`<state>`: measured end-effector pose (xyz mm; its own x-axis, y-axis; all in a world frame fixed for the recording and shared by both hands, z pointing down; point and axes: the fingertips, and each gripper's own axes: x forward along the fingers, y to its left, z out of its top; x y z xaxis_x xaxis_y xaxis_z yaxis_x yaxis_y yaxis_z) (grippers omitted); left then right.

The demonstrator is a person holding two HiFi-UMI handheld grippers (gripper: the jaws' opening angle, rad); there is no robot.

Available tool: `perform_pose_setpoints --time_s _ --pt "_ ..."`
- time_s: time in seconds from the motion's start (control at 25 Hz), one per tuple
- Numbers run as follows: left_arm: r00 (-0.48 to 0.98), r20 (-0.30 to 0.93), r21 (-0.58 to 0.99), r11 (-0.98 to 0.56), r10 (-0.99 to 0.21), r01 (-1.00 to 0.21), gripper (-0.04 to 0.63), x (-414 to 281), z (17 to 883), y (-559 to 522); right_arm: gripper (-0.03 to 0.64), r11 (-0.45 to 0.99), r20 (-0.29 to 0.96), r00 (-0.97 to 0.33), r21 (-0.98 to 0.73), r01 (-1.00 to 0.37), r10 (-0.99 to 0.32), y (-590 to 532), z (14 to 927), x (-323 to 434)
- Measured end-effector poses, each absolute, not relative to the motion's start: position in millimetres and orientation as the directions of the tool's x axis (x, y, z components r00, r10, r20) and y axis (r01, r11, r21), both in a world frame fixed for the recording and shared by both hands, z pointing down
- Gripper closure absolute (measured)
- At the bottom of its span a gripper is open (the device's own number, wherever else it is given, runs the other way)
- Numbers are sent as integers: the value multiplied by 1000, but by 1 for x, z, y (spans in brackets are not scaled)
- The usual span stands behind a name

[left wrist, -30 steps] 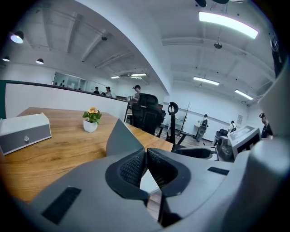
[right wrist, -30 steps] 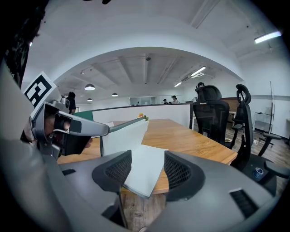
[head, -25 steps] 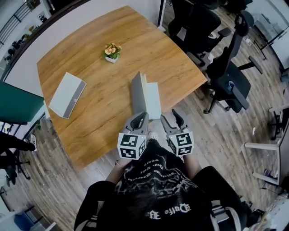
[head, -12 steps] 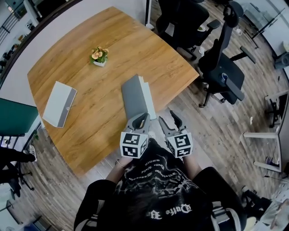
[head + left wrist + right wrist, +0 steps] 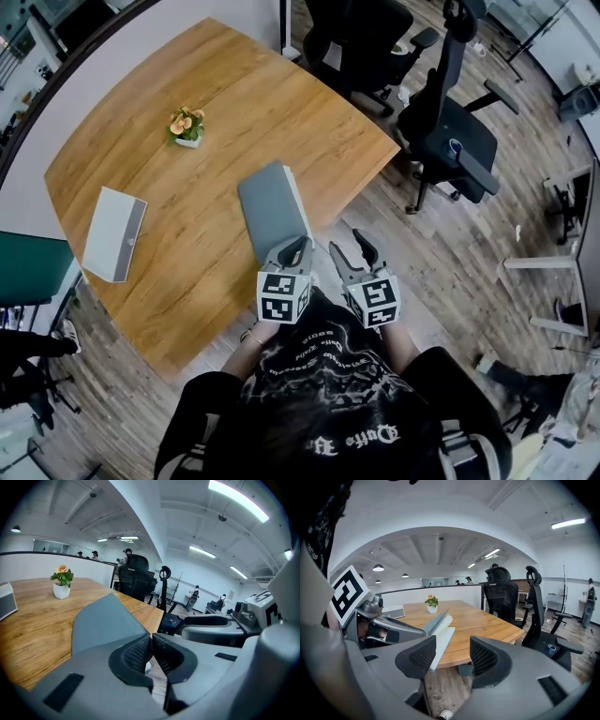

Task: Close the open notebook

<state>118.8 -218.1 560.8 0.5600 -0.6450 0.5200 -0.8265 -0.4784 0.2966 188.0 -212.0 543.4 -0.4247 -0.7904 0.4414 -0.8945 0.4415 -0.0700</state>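
The notebook lies at the near edge of the wooden table. Its grey cover is folded over the white pages. In the right gripper view the cover still stands at a low slant above the pages. My left gripper is shut at the notebook's near end. In the left gripper view the cover runs along the left side of the left gripper, with nothing visible between the pads. My right gripper hangs open and empty just off the table edge, right of the notebook.
A small potted flower stands mid-table, and a flat white device lies at the table's left. Black office chairs stand on the wood floor beyond the table's right side. The person's torso fills the bottom of the head view.
The grey cover has swung from upright down over the pages on the right. My left gripper stayed at its near end and sank with it. The right gripper barely shifted.
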Motion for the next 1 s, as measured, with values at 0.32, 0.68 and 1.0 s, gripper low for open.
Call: perform_pose_setpoints --time_s 0.32,0.68,1.0 --pt "561 581 293 -492 -589 -820 560 134 589 -219 396 402 436 -401 -95 -911 -805 -213 542 201" --pt "542 682 309 -478 -491 -822 560 140 628 -223 396 388 450 -386 -93 -917 -805 -209 542 200" --pt "578 686 359 -485 -443 -798 543 147 633 -220 396 381 458 -375 -84 -921 -806 -200 544 203"
